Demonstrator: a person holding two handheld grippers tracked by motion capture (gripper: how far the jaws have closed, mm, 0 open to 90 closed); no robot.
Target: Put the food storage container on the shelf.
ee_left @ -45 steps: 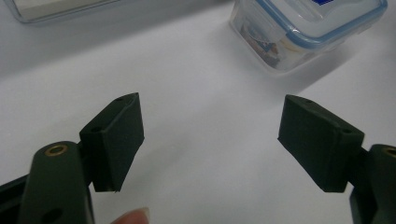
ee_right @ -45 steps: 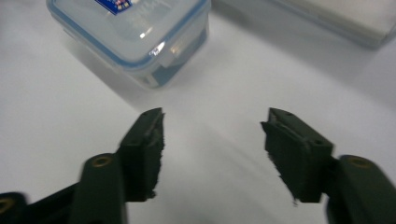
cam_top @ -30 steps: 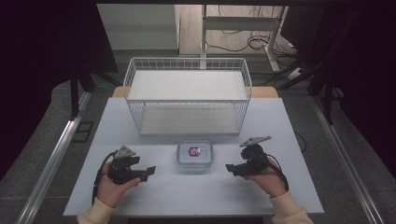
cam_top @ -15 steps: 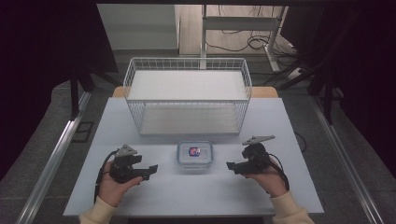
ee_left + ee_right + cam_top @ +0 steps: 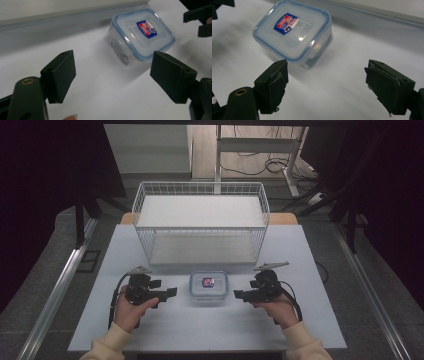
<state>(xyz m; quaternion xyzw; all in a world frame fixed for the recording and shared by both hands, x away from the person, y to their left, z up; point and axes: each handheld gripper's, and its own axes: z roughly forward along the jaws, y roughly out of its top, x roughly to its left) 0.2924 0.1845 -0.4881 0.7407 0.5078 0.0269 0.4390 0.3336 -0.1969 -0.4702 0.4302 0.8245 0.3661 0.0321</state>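
A small clear plastic box (image 5: 208,286) with a blue-rimmed lid and a red and blue label sits on the white table (image 5: 165,330), between my two grippers. My left gripper (image 5: 171,292) lies a short way to the box's left, pointing at it, jaws open and empty. In the left gripper view the box (image 5: 140,36) lies beyond the open gripper (image 5: 113,75). My right gripper (image 5: 238,294) stands just right of the box, also open and empty. The right gripper view shows the box (image 5: 293,31) close ahead of that gripper (image 5: 327,82), toward the left jaw.
A white wire basket (image 5: 200,222) stands on the table behind the box, its front wall close to it. The table's near edge runs just under the person's forearms. Dark floor, table legs and cables lie beyond.
My left gripper has slid to the right, toward the box. The right gripper and the box have stayed put.
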